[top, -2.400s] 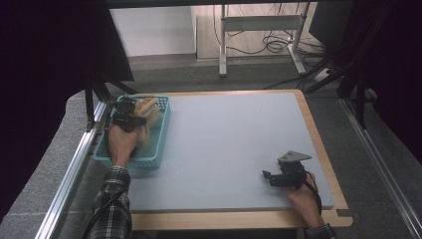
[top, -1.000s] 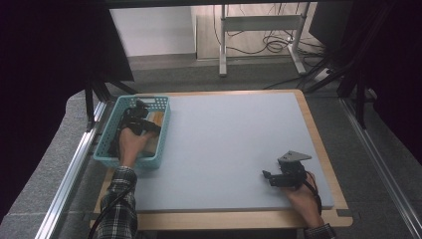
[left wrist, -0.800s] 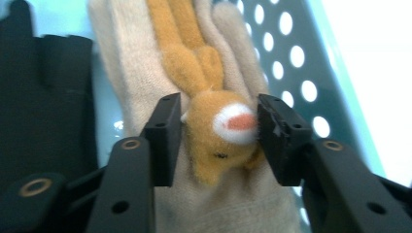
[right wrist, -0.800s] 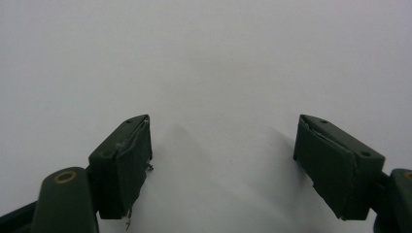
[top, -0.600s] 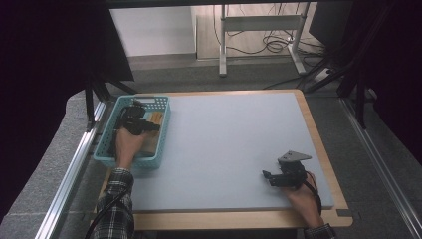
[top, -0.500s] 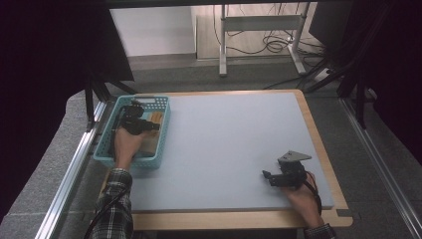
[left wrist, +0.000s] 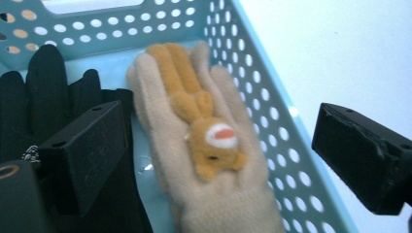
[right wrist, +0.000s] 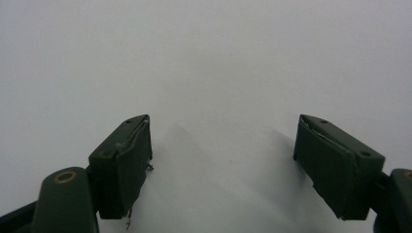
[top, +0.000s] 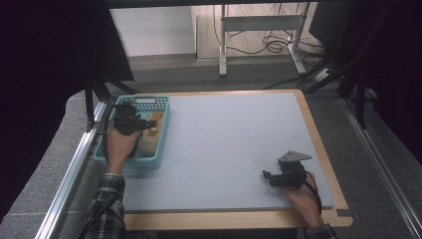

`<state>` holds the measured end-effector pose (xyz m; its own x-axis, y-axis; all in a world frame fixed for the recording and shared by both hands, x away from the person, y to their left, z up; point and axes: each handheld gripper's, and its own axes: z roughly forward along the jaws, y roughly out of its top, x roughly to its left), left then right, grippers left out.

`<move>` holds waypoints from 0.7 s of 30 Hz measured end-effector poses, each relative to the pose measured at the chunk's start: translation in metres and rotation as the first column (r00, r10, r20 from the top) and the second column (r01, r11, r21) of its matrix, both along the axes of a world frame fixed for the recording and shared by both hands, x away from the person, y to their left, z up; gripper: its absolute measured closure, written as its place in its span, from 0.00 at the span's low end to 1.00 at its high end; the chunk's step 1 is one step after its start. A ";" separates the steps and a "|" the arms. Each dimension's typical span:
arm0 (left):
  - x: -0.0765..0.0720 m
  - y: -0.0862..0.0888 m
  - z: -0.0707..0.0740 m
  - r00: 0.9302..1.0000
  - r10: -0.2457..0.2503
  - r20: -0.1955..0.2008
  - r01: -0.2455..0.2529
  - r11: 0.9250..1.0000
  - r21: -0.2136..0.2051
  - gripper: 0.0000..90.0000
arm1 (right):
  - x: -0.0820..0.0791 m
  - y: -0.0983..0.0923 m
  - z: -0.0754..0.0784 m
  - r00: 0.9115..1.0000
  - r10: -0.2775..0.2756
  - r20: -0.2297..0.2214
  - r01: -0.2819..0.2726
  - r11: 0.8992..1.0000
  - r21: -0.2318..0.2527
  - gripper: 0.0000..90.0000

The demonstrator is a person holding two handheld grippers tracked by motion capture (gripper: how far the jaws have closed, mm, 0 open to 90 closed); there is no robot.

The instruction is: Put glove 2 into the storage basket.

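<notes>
Beige glove (left wrist: 204, 160) with an orange plush animal (left wrist: 204, 121) sewn on its back lies flat in the turquoise perforated basket (left wrist: 272, 116), below and between the left gripper's (left wrist: 214, 145) spread jaws, touching neither pad. Those jaws have just been opening; nothing is pinched between them now. A black glove (left wrist: 43, 92) lies just beside the beige one, partly behind the near jaw in the left gripper view.

High view: left gripper (top: 130, 120) hovers over the basket (top: 144, 162) at the table's left edge. Right gripper (top: 288, 174) sits well apart on the pale blue tabletop (top: 229, 144), jaws spread wide, nothing between them.

Judged risks:
- The far jaw hangs outside the basket's side wall; lowering again from here could land a pad on the rim and tip or shove the basket.
- The near jaw overlaps the black glove; closing could snag it and drag it along.
- The glove's cuff runs out of frame, so whether it lies fully inside the basket cannot be told.

Writing: no legible brand or label; a small pale mark on the black glove is too blurred to read.
</notes>
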<state>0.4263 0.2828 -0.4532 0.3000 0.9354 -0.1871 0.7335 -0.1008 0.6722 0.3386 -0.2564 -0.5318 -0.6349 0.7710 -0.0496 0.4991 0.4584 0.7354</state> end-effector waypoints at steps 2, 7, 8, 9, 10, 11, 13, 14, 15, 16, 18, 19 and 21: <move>-0.004 -0.003 0.002 1.000 -0.022 0.008 0.022 1.000 -0.005 0.05 | 0.000 0.000 0.000 1.000 0.000 0.000 0.000 1.000 0.000 0.23; -0.015 -0.019 0.007 0.995 -0.088 0.042 0.088 0.996 0.000 0.02 | 0.000 0.000 0.000 1.000 0.000 0.000 0.000 1.000 -0.001 0.23; -0.017 -0.022 0.009 0.994 -0.099 0.052 0.100 0.995 -0.001 0.02 | 0.000 0.000 0.000 1.000 0.000 0.000 0.000 1.000 0.000 0.23; -0.020 -0.026 0.010 0.992 -0.110 0.060 0.110 0.994 -0.001 0.01 | 0.000 0.000 0.000 1.000 0.000 0.000 0.000 1.000 0.000 0.23; -0.022 -0.029 0.011 0.990 -0.122 0.065 0.122 0.993 -0.001 0.01 | 0.000 0.000 0.000 1.000 0.000 0.000 0.000 1.000 0.000 0.23; -0.024 -0.033 0.011 0.989 -0.131 0.070 0.131 0.991 0.003 0.01 | 0.000 0.000 0.000 1.000 0.000 0.000 0.000 1.000 -0.001 0.23; -0.027 -0.040 0.013 0.985 -0.152 0.077 0.152 0.988 0.010 0.00 | 0.000 0.000 0.000 1.000 -0.001 0.000 0.001 1.000 -0.001 0.23; -0.030 -0.046 0.013 0.983 -0.165 0.084 0.164 0.986 0.013 0.00 | 0.000 0.000 0.000 1.000 -0.001 0.000 0.001 1.000 -0.001 0.23; -0.033 -0.050 0.013 0.980 -0.177 0.088 0.176 0.984 0.016 0.00 | 0.000 0.000 0.000 1.000 0.000 0.000 0.000 1.000 -0.001 0.23; -0.035 -0.054 0.013 0.978 -0.185 0.094 0.184 0.983 0.017 0.00 | 0.000 0.000 0.000 1.000 0.000 0.000 0.000 1.000 -0.001 0.23; -0.040 -0.062 0.012 0.974 -0.203 0.100 0.202 0.979 0.019 0.00 | 0.000 0.000 0.000 1.000 -0.001 0.000 0.001 1.000 -0.001 0.23; -0.042 -0.067 0.012 0.972 -0.213 0.103 0.212 0.977 0.019 0.00 | 0.000 0.000 0.000 1.000 -0.001 0.000 0.001 1.000 -0.001 0.23; -0.048 -0.077 0.010 0.965 -0.239 0.111 0.238 0.971 0.021 0.00 | 0.000 0.000 0.000 1.000 -0.001 0.000 0.001 1.000 -0.001 0.23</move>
<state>0.3780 0.2058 -0.4435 0.5331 0.8355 -0.1329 0.6081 -0.2691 0.7469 0.3387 -0.2562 -0.5317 -0.6344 0.7713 -0.0505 0.4992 0.4587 0.7352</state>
